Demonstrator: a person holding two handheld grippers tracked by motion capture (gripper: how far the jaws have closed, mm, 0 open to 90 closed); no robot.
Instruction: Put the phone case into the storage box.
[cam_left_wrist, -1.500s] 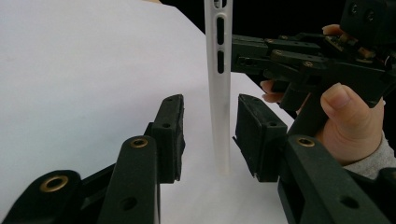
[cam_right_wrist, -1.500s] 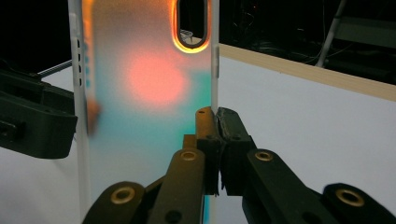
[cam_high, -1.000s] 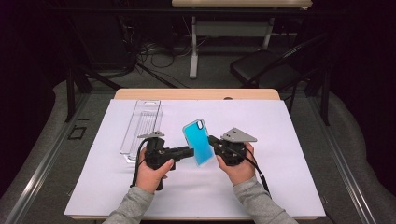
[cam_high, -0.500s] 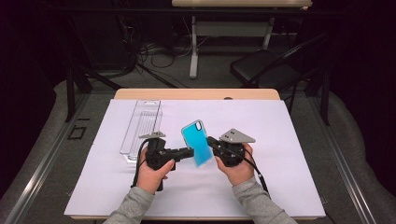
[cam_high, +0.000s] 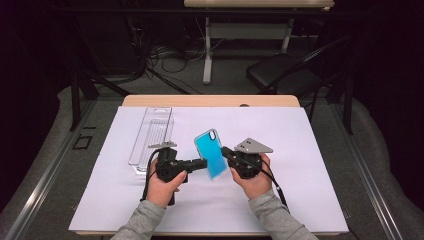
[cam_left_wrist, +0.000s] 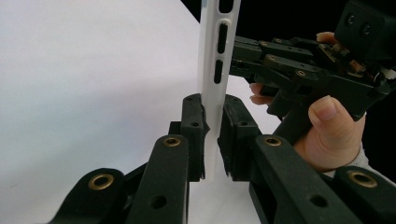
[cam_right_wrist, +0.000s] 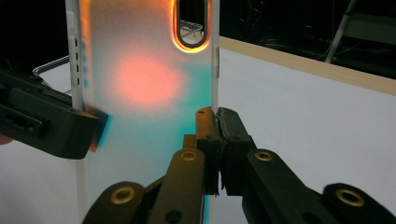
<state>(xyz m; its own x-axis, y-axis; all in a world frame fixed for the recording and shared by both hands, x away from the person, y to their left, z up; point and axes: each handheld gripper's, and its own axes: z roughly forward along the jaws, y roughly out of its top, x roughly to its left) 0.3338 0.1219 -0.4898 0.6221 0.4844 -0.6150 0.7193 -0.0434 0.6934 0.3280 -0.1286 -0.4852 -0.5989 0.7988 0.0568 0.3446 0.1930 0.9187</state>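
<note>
1. White sheet covers the bench (cam_high: 310, 200); a clear tray (cam_high: 152, 134) lies at far left.
2. Phone case (cam_high: 212, 154) is held upright above the sheet, between both grippers.
3. Left gripper (cam_high: 201, 163) fingers clamp one edge; right gripper (cam_high: 226, 151) fingers clamp the opposite edge.
4. Probable step: two-handed transfer; next, one side must let go.

Phone case (cam_right_wrist: 144, 93) top — cut off

No text, label, brand, number or sign can be read in these pictures: not on the phone case (cam_high: 211, 152), not on the clear plastic package (cam_high: 151, 136), not on the white table cover (cam_high: 320, 150)
</note>
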